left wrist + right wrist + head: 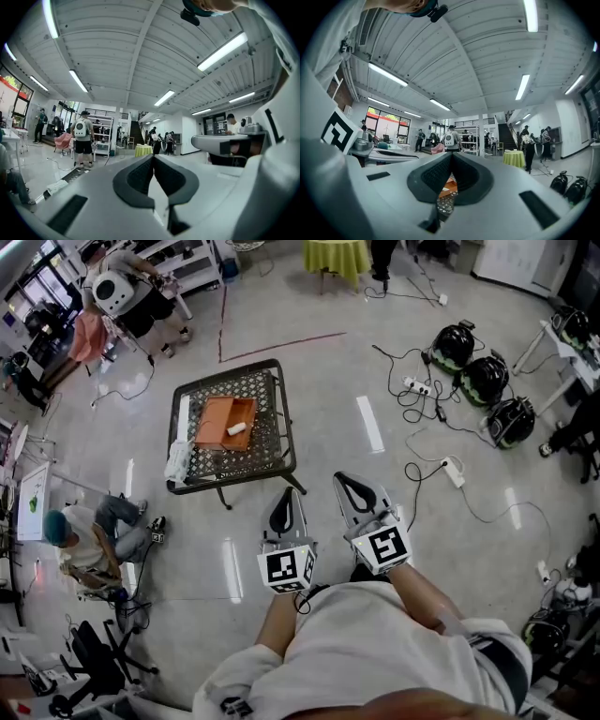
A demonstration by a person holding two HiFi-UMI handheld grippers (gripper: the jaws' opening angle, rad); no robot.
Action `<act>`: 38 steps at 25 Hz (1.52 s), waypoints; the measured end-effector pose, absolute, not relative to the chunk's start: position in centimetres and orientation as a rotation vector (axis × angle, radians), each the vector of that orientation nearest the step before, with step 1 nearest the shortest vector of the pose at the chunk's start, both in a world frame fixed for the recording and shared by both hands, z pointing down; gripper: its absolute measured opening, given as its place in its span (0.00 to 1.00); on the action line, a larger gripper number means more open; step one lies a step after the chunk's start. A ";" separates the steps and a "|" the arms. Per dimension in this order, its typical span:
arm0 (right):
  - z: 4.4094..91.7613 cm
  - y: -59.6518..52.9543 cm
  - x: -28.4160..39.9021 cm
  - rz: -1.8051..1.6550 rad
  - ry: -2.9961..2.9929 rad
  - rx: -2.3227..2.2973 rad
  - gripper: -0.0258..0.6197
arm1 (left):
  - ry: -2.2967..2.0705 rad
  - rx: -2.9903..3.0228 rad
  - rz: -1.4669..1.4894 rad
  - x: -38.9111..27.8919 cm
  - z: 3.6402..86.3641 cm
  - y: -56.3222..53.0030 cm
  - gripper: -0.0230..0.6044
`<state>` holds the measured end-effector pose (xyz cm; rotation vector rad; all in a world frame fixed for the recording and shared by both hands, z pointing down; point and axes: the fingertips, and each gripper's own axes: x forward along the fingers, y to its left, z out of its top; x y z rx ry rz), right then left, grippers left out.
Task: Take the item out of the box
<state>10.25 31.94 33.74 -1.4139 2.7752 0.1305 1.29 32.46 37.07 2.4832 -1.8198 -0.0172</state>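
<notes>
An orange box (221,422) lies open on a small black mesh table (272,441), several steps ahead of me. A white roll-like item (236,428) rests inside the box. My left gripper (287,495) and right gripper (350,480) are held level near my chest, well short of the table, both shut with nothing between the jaws. In the left gripper view the left gripper (153,157) has its tips together. Through the gap below the meeting tips of the right gripper (451,155), a slice of the orange box (449,187) and the mesh table (446,206) shows.
A white cloth (178,461) lies on the table's left edge. Cables and power strips (453,471) trail over the floor at right, near black helmets (485,379). A person (86,538) sits on the floor at left. Another person (131,298) stands beyond the table, and a yellow-green table (336,256) stands further back.
</notes>
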 end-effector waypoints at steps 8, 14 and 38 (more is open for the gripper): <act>33.9 31.1 10.6 0.153 2.782 -1.400 0.05 | -1.835 2.467 -0.002 1.8 37.3 31.8 0.05; 34.5 29.0 13.1 0.146 2.793 -1.379 0.05 | -1.850 2.467 0.014 4.5 37.6 29.9 0.05; 36.5 23.9 17.5 0.055 2.839 -1.237 0.05 | -1.911 2.372 0.165 9.2 40.2 25.8 0.05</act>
